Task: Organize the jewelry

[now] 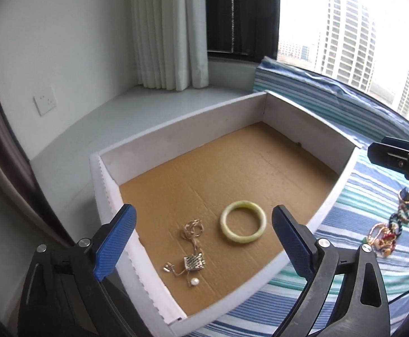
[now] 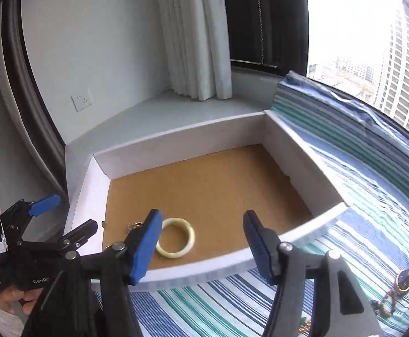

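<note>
two pieces, jade bangle (image 1: 243,221) and silver necklace (image 1: 191,255), already in cardboard box (image 1: 176,129); both tools empty, fingers apart: left tool (image 1: 203,241), right tool (image 2: 201,248). next: tangled jewelry pile (image 1: 389,230) on striped bedding (image 1: 353,219) likely needs right tool's pinch.

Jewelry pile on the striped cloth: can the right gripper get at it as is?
Probably yes. The jewelry pile lies loose on the striped cloth, outside the box, and the right gripper is open and empty beside it, with nothing between.
</note>
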{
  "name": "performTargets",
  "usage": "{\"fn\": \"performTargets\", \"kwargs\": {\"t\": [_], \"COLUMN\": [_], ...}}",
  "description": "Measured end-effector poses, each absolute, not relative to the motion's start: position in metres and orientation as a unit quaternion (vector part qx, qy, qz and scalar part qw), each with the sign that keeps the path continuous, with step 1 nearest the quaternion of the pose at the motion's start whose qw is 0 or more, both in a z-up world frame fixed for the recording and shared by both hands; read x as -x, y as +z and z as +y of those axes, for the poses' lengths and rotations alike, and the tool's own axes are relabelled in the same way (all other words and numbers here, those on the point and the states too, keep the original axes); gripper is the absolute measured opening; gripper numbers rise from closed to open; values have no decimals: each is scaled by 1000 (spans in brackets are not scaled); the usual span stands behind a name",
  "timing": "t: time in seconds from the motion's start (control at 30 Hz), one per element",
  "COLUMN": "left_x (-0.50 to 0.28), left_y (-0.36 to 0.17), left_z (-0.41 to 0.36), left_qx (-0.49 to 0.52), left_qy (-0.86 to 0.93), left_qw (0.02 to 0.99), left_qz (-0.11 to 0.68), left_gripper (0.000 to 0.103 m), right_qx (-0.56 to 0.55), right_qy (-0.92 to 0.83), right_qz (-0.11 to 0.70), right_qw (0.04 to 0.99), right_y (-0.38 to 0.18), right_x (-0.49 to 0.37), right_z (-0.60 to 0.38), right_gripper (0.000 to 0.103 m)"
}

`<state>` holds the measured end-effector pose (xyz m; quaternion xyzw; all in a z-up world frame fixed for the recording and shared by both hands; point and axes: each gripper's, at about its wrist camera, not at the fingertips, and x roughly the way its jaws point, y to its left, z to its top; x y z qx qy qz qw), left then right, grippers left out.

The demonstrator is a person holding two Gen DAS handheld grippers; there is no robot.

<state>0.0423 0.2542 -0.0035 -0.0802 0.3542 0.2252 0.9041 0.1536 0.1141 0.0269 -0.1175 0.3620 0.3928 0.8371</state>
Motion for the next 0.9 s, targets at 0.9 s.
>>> {"fn": "performTargets", "kwargs": {"t": [0.9], "left_x": [-54], "left_y": [-47], "left_z": [18], "left_qx": [-23], "left_qy": [-19], "left_qw": [915], "left_qz": [403], "left_gripper": [101], "right_qx": [79], "right_qy": [8], "right_qz": [378], "right_qw": [922], "right_y": [-18], "right_x": [-49], "right_z": [-170], "right_gripper": [73]}}
